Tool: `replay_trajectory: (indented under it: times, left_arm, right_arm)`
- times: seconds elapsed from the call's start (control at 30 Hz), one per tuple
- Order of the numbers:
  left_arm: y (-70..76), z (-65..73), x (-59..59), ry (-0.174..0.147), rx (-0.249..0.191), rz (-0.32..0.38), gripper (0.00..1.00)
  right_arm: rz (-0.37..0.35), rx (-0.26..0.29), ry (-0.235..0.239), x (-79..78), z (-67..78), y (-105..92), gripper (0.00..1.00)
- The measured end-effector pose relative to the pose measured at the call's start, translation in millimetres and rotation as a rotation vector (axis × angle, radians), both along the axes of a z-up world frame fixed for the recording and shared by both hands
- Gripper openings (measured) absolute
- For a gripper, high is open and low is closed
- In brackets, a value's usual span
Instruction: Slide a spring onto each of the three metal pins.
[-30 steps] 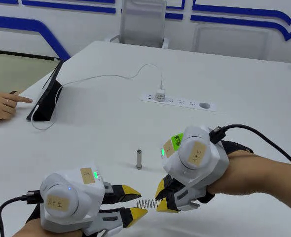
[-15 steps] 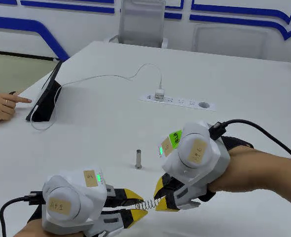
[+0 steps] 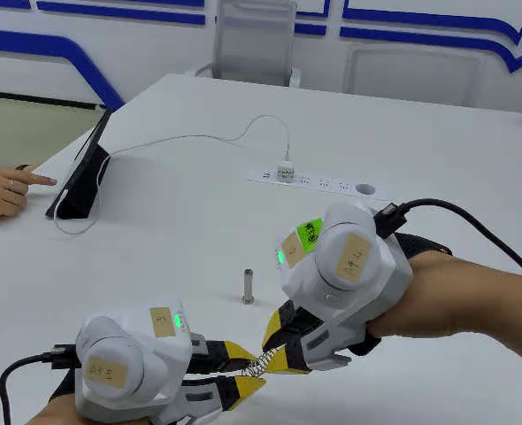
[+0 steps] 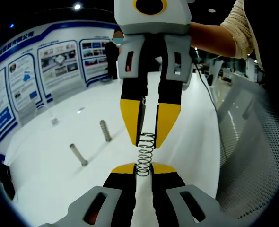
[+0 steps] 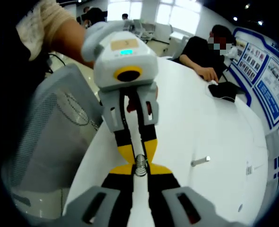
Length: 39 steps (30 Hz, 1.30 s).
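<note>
A small steel spring [image 3: 263, 359] spans the short gap between my two grippers, low over the white table [image 3: 172, 221]. My left gripper [image 3: 246, 369] is shut on its near end, and my right gripper [image 3: 277, 347] is shut on its far end. In the left gripper view the spring [image 4: 145, 152] runs up from my left gripper [image 4: 143, 169] into the right gripper [image 4: 150, 135]. Two upright metal pins [image 4: 105, 130] [image 4: 77, 154] stand to the left there. One pin [image 3: 248, 286] stands just beyond the grippers. In the right gripper view, the spring [image 5: 139, 165] sits at my right gripper [image 5: 139, 171].
A power strip [image 3: 318, 183] with a plugged charger and a white cable lies mid-table. A dark tablet [image 3: 80, 181] leans at the left edge beside a person's hand [image 3: 0, 190]. A grey chair [image 3: 257, 40] stands at the far end. A mesh chair back [image 5: 49, 137] is close behind me.
The right gripper has moved left and down towards the left gripper. The spring between them is now shorter and slanted.
</note>
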<state>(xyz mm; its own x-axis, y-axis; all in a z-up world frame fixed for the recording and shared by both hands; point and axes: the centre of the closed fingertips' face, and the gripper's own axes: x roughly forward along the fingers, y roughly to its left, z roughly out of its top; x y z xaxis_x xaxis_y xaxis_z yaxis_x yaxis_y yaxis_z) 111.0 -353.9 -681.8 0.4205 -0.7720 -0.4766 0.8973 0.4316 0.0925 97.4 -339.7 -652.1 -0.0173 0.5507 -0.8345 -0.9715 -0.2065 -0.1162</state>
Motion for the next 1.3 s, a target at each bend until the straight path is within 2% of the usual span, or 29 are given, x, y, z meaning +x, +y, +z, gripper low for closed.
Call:
replay_trajectory:
  times: [0.27,0.7,1.0,1.3]
  left_arm:
    - [-1.1,3.7,0.0,-0.005,-0.008,0.003,0.11]
    - [-1.1,3.6,0.2,0.005,-0.027,0.024,0.1]
    - [0.8,5.5,2.6,0.003,-0.041,0.035,0.1]
    - [1.3,7.0,5.1,0.007,-0.057,0.047,0.1]
  right_arm:
    - [0.003,0.029,0.002,-1.1,7.2,8.2,0.12]
    - [-0.016,0.033,0.014,-1.5,3.6,7.7,0.16]
    - [-0.067,0.058,0.031,5.3,-0.4,3.9,0.16]
    - [-0.094,0.095,0.041,6.4,3.7,7.4,0.14]
